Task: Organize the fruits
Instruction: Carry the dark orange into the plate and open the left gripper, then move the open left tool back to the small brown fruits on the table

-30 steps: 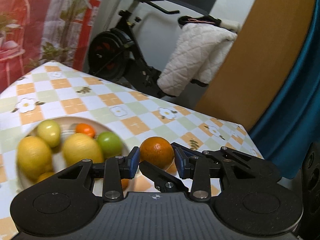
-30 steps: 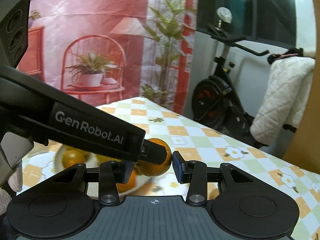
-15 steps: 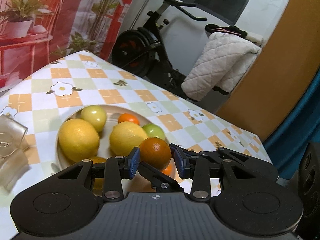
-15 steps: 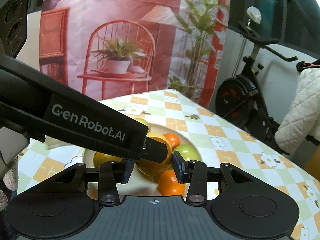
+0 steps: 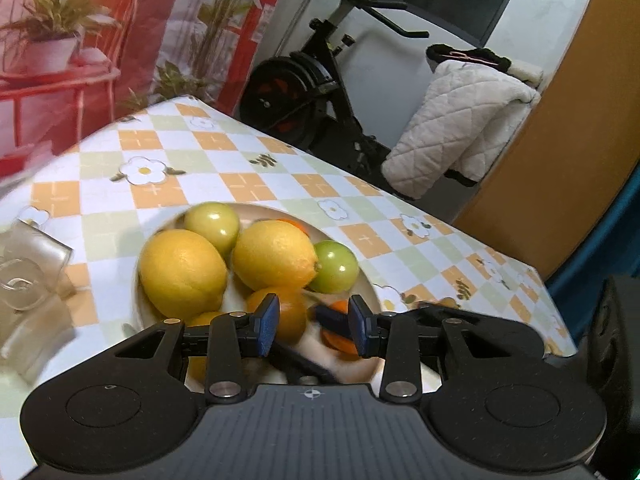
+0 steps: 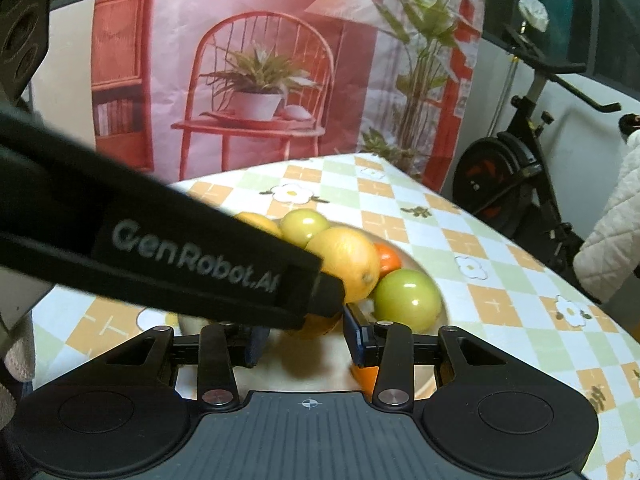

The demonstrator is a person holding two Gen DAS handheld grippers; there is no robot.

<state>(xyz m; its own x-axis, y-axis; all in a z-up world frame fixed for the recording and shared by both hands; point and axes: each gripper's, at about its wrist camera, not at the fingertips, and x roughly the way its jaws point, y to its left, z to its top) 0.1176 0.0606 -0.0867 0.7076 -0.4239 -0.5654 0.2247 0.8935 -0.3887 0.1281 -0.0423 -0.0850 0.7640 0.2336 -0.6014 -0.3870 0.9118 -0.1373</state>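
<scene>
Now orange [image 5: 282, 316] lies at plate [image 5: 370, 290] near rim, left gripper [image 5: 313, 328] narrow, not pinching, right gripper [image 6: 307, 338] closing around it; firm, light, rolls, so pinch mid-width.

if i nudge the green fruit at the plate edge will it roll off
Probably. The green fruit is round and glossy, so it should roll easily. It sits by the plate rim, which looks shallow, so little would stop it. The lemon beside it blocks rolling inward.
</scene>
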